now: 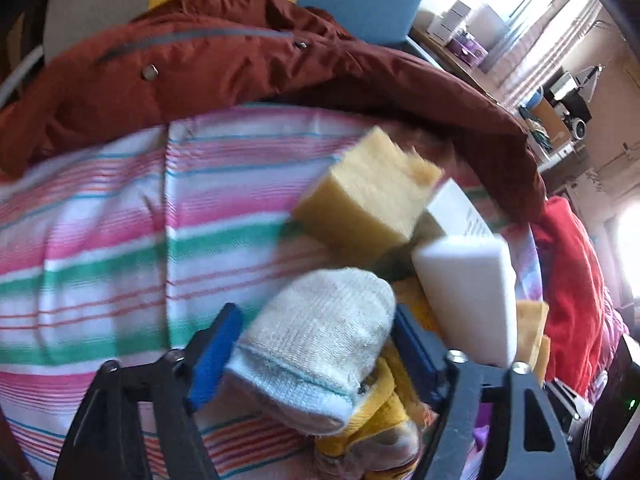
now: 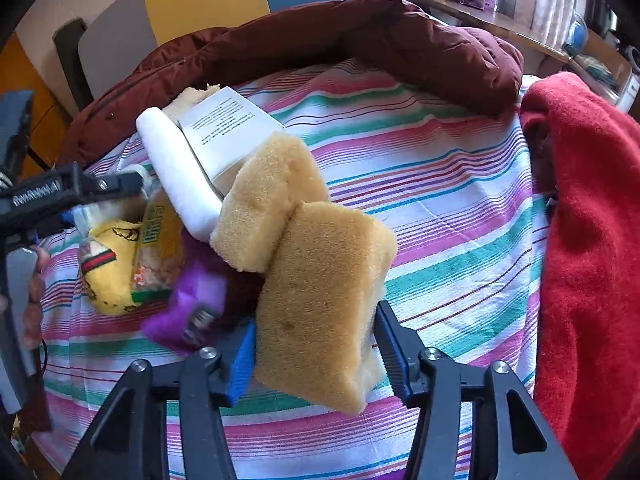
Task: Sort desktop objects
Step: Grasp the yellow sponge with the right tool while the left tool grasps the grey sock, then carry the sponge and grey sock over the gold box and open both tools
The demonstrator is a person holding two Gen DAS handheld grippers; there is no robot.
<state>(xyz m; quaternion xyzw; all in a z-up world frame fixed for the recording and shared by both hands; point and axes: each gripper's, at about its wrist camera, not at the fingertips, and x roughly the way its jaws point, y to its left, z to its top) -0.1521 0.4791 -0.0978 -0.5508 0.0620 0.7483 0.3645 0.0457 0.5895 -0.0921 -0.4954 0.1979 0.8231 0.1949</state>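
Observation:
My left gripper point(image 1: 316, 320) has a rolled white sock with a pale blue cuff point(image 1: 316, 356) between its blue pads, and both pads touch the sock's sides. The sock lies on a yellow soft item point(image 1: 376, 420) in a pile. Beyond it are a yellow sponge point(image 1: 360, 200), a white foam block point(image 1: 468, 296) and a white box point(image 1: 456, 208). My right gripper point(image 2: 316, 324) is shut on a tan sponge point(image 2: 324, 300) that leans against a second sponge point(image 2: 268, 200). The left gripper point(image 2: 132, 182) reaches into the pile from the left in the right wrist view.
A striped cloth point(image 2: 440, 200) covers the surface. A maroon jacket point(image 2: 400, 40) lies along the far edge and a red cloth point(image 2: 592, 240) on the right. The pile also holds a snack packet point(image 2: 160, 240) and a purple item point(image 2: 188, 304). A hand point(image 2: 34, 280) shows at the left edge.

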